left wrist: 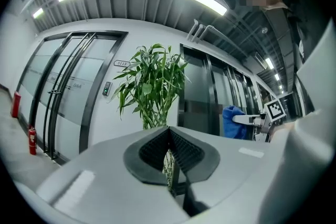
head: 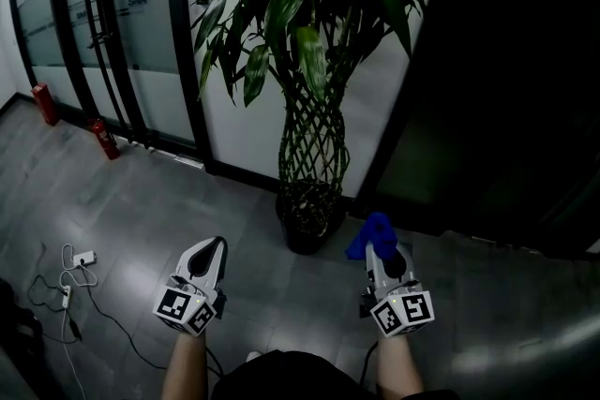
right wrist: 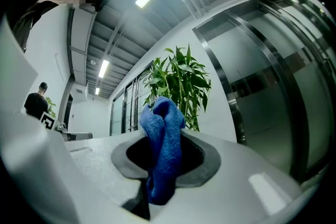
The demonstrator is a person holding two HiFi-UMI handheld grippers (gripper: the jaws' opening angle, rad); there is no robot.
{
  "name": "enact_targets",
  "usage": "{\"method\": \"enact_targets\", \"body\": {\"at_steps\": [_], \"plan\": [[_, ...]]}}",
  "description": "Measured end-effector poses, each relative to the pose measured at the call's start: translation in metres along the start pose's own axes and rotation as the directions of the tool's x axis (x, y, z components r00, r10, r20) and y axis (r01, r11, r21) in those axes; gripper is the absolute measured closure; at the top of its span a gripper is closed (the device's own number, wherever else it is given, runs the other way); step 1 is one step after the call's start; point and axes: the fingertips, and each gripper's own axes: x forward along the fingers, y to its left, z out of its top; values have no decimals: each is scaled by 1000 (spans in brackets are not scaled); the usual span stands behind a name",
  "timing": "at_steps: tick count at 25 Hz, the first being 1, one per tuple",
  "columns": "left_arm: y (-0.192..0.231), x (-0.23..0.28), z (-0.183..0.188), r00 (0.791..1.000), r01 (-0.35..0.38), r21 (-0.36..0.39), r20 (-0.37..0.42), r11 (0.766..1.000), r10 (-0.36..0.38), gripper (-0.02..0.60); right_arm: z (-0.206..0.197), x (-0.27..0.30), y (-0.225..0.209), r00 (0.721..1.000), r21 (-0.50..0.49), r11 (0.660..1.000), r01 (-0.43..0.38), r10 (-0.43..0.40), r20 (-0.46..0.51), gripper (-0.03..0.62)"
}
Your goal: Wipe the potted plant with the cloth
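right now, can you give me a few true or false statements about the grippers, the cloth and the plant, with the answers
1. The right gripper is shut on the blue cloth. True.
2. The left gripper holds a second cloth. False: its jaws are together with nothing between them.
3. The cloth is touching the leaves of the potted plant. False: it is held low, apart from the leaves, off to the side of the pot.
4. The plant's stems are woven into a lattice. True.
5. A red fire extinguisher stands by the glass doors. True.
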Motion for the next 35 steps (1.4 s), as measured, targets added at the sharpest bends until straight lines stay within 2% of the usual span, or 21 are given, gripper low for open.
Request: {"method": "enact_targets", "body": {"at_steps": [12, 26, 35], "plan": [[17, -18, -9, 998, -69, -30, -13, 997, 69, 574, -13, -7, -6, 1000, 24, 1000, 5, -4, -27, 503], [3, -17, -10, 999, -39, -35, -14, 999, 39, 574, -21, -15, 1, 998, -4, 1000, -6, 6, -61, 503], [-4, -22, -21, 999, -26, -41, -44, 999, 24, 574, -35, -23, -1, 996, -4, 1000, -5, 5, -92, 503]]}}
